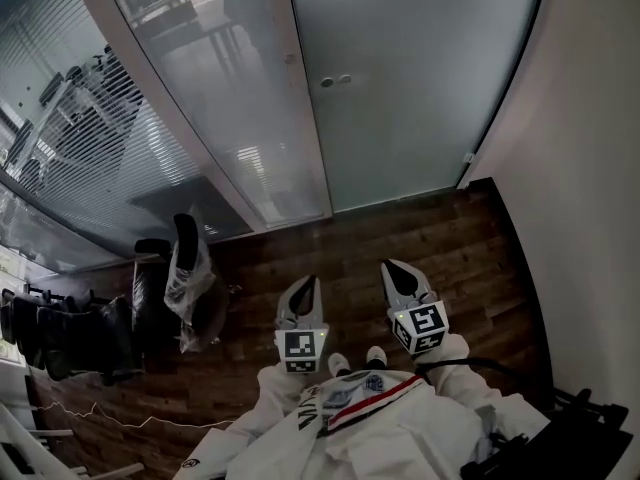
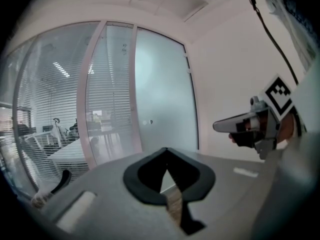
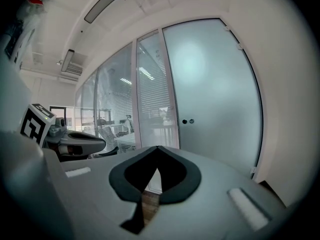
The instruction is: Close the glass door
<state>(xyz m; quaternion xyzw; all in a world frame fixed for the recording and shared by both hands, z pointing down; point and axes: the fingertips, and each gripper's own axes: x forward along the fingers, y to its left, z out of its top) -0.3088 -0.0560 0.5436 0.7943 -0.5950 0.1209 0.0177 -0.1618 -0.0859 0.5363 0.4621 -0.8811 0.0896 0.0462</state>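
Observation:
The frosted glass door [image 1: 420, 88] fills the wall ahead, between a pale frame post [image 1: 305, 118] and the white wall; two small round lock fittings [image 1: 335, 81] sit near its left edge. It looks flush with the frame. My left gripper [image 1: 308, 280] and right gripper [image 1: 388, 264] hover side by side over the wooden floor, well short of the door, both shut and holding nothing. In the left gripper view my own jaw tips [image 2: 166, 149] meet, with the door [image 2: 165, 94] beyond. The right gripper view shows the same for its tips [image 3: 158, 147], facing the door [image 3: 215, 94].
A glass partition with blinds [image 1: 90, 138] runs to the left of the door. Black office chairs [image 1: 60, 333] and a plastic-wrapped chair [image 1: 188, 268] stand at the left. A white wall [image 1: 590, 168] bounds the right. A thin cable [image 1: 100, 423] lies on the wooden floor [image 1: 450, 238].

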